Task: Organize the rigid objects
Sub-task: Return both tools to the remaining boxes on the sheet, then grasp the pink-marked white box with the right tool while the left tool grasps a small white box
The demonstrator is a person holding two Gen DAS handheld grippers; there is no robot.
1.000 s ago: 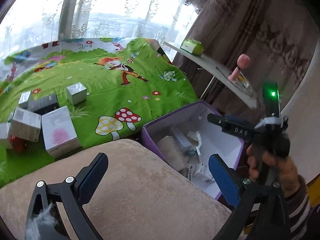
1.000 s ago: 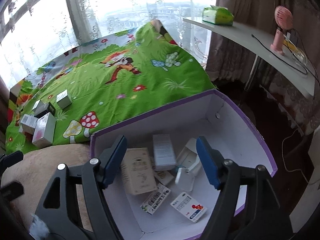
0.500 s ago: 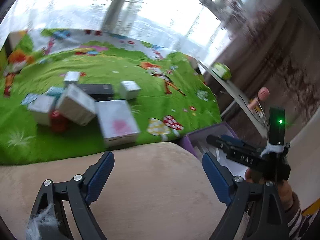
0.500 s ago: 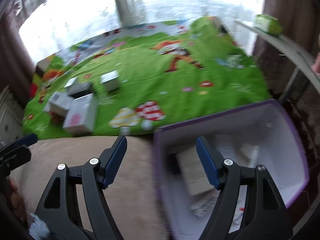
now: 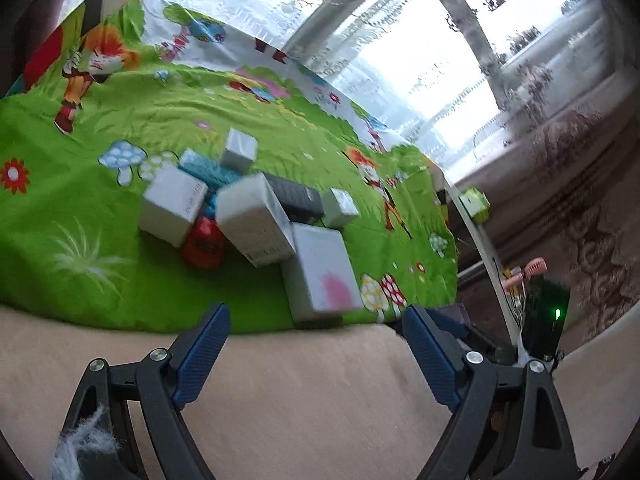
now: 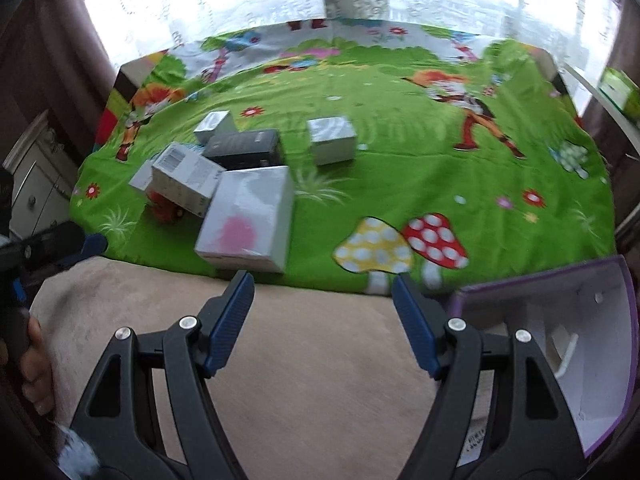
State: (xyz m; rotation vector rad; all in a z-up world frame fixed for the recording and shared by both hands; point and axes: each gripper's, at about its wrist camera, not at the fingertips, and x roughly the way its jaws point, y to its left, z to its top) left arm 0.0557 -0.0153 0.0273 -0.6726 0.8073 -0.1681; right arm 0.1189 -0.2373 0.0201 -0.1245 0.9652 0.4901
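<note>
A heap of small boxes lies on the green cartoon cloth (image 6: pixel 400 176): a big white box with a pink blot (image 6: pixel 248 216) (image 5: pixel 320 276), a white barcode box (image 6: pixel 186 178) (image 5: pixel 254 220), a black box (image 6: pixel 244 148) (image 5: pixel 296 198), a small silver box (image 6: pixel 332 140) (image 5: pixel 339 208) and a red object (image 5: pixel 204 242) under them. My left gripper (image 5: pixel 316 348) is open and empty, above the beige cushion (image 5: pixel 280 392). My right gripper (image 6: pixel 322 312) is open and empty, just short of the big white box. A purple-rimmed white bin (image 6: pixel 580 344) sits at my right.
A white shelf (image 5: pixel 476 236) with a green pack (image 5: pixel 474 204) and a pink fan (image 5: pixel 524 274) runs along the right. A bright curtained window stands behind the cloth. A white cabinet (image 6: pixel 36 184) stands at the left. The right hand's device (image 5: pixel 546 322) shows a green light.
Both grippers have swung left, away from the purple bin and toward the heap of boxes. The bin has slid to the right edge of view. Both stay open and empty.
</note>
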